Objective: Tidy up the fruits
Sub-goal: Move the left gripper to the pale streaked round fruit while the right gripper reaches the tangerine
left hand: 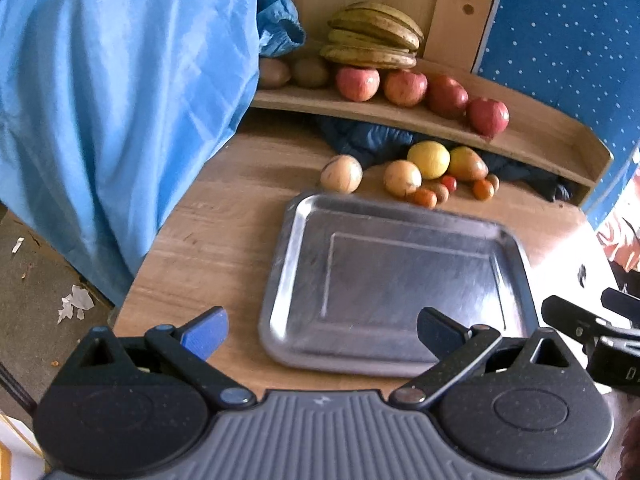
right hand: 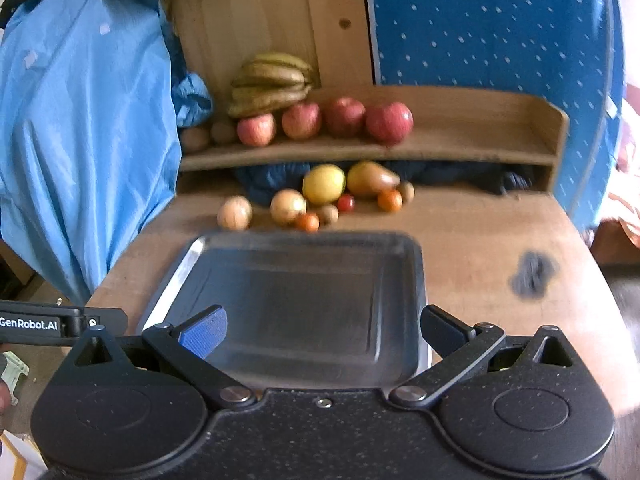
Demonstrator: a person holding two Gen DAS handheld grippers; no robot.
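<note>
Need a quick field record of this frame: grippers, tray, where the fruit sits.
left gripper: open, holding nothing, over near edge of tray
right gripper: open, holding nothing, over near edge of tray
tray: metal, nothing in it, on the wooden table
shelf: bananas, four red apples, two brownish fruits at left end
table beyond tray: yellow round fruit, pear-like fruit, two pale round fruits, several small orange and red ones
left side: blue cloth

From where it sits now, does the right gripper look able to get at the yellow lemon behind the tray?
Probably yes. The right gripper is open and holds nothing, and only the low metal tray lies between it and the lemon. Small fruits crowd the lemon's front, so coming from above looks easier.
</note>
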